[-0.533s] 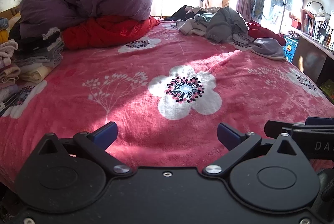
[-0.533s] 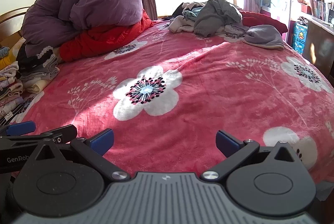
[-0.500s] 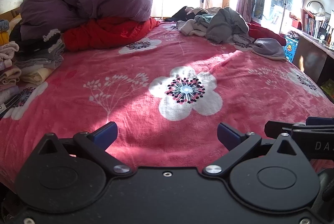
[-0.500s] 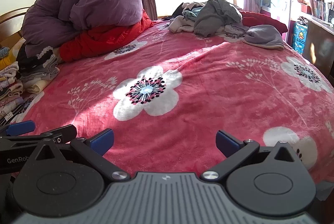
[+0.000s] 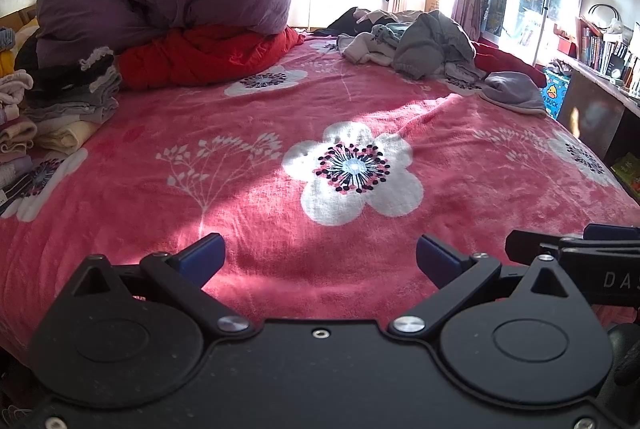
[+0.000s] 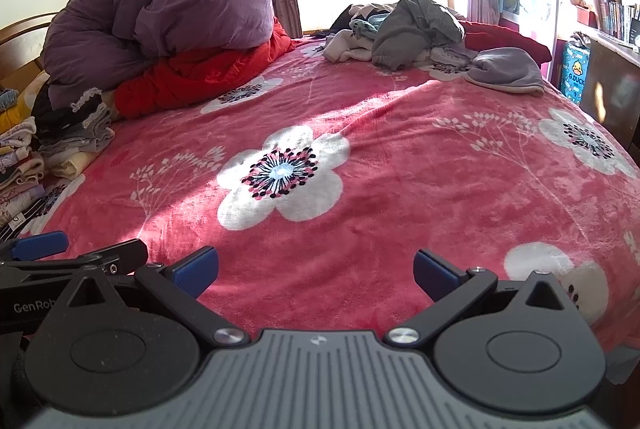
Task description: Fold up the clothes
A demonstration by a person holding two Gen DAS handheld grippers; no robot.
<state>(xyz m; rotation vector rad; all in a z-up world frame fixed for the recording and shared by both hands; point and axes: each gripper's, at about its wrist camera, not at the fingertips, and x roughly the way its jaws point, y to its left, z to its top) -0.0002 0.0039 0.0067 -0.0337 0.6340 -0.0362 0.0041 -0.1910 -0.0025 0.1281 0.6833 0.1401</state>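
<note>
Both my grippers, left gripper (image 5: 319,256) & right gripper (image 6: 316,268), spread, empty. Risk: tangled clothes pile (image 6: 416,29) far off; I may snag several garments.

Unfolded clothes (image 5: 420,41) behind folded stack (image 5: 60,109)
</note>
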